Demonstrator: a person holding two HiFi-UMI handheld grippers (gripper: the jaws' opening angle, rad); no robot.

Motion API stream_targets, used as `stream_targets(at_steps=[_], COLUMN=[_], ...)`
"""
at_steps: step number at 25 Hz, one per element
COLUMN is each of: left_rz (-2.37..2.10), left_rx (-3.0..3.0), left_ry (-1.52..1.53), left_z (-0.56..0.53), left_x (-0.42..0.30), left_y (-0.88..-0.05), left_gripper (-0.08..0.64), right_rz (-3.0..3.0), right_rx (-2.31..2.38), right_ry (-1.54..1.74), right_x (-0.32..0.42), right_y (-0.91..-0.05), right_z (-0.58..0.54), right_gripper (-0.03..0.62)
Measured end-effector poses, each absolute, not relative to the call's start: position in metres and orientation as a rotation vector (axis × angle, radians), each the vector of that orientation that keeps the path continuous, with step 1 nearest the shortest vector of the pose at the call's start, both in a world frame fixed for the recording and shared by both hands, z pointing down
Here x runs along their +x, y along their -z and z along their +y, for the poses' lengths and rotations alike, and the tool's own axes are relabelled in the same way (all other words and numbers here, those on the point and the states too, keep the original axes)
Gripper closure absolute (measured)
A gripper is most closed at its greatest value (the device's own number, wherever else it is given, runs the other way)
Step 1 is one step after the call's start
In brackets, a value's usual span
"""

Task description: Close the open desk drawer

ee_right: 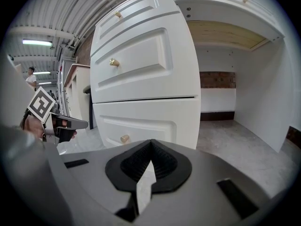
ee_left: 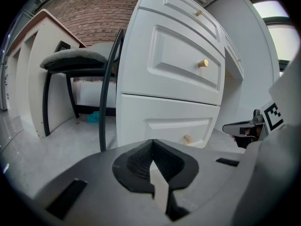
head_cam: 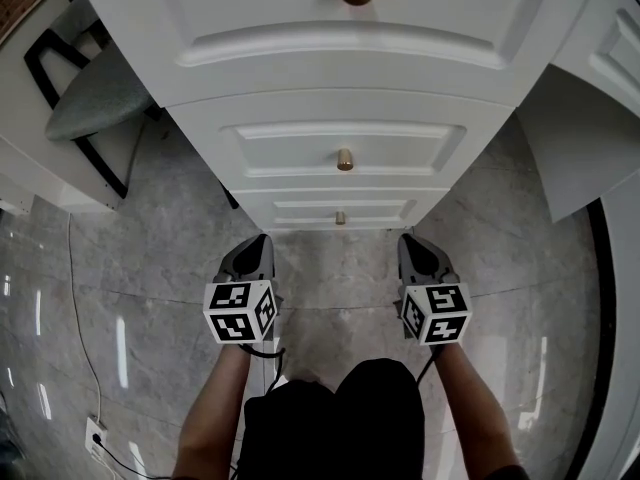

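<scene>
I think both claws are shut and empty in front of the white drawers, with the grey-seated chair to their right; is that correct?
Not quite: the head view shows the grey-seated chair left of the white drawers. The left claw and right claw are shut and empty in front of them.

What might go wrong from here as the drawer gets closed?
1. The left gripper and right gripper, both shut, hang low before the bottom drawer; which drawer stands open is hard to tell, so the wrong front may get pushed.
2. Shut jaws pressing a small round knob might slip off.
</scene>
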State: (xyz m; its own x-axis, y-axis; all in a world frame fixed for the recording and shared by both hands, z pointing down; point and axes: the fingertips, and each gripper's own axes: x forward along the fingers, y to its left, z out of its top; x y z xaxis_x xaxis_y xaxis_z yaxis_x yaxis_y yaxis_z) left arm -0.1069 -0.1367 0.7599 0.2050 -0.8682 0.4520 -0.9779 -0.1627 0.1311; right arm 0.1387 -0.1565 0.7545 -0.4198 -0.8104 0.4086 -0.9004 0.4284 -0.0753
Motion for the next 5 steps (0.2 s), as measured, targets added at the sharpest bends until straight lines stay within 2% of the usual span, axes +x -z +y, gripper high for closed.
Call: stream_targets(at_steps=[5], left_rz=[-1.706], left_rx=[2.093], left_ry=[-0.373], left_z=[-0.1315], left_x=[-0.1054], left_y=[-0.7631], left_gripper=[0.551], right_rz=[-2.359], right_rx=[1.487], right_ry=[-0.432], right_x=[0.142], right_y=[-0.7599], right_z=[-0.1492], right_gripper=[0.588])
